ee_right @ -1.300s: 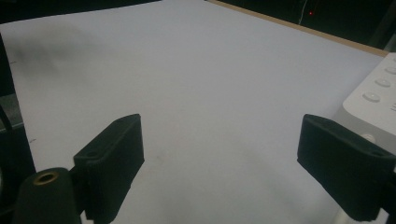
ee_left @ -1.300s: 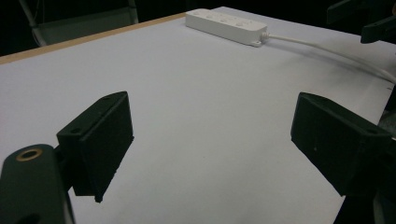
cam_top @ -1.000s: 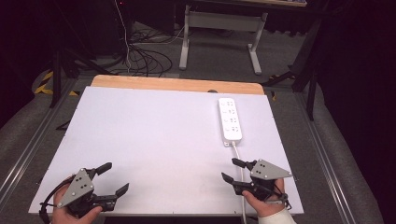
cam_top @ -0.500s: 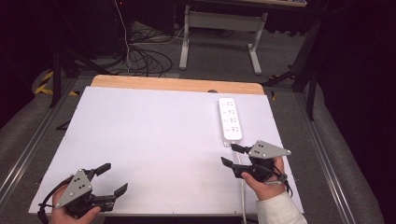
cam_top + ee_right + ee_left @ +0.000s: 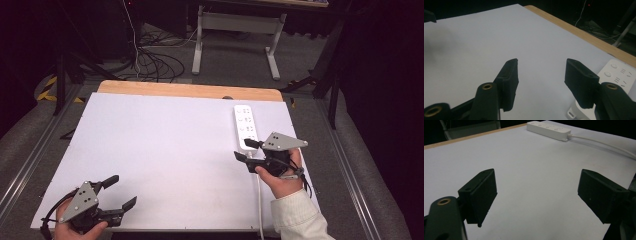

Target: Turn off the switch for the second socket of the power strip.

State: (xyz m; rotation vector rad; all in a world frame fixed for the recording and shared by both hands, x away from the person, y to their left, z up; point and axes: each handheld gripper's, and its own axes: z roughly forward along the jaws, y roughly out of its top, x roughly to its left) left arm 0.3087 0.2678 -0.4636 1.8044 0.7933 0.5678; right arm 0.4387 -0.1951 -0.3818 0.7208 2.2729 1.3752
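Jaws stand apart on both grippers, with nothing between them. On the white rectangular table (image 5: 165, 150), a white plastic power strip (image 5: 246, 126) lies lengthwise near the far right corner, just short of the bare wooden strip (image 5: 190, 90) along the far edge. Its white cord (image 5: 259, 190) runs back toward the near edge. The right gripper (image 5: 241, 150), held in the person's right hand (image 5: 280, 175), hovers at the near end of the power strip; in the right gripper view that near end sits just beyond the right-hand jaw. The left gripper (image 5: 120, 192), held in the left hand (image 5: 75, 227), is well apart from the power strip, low over the table's near left corner, its jaws pointing toward the strip.
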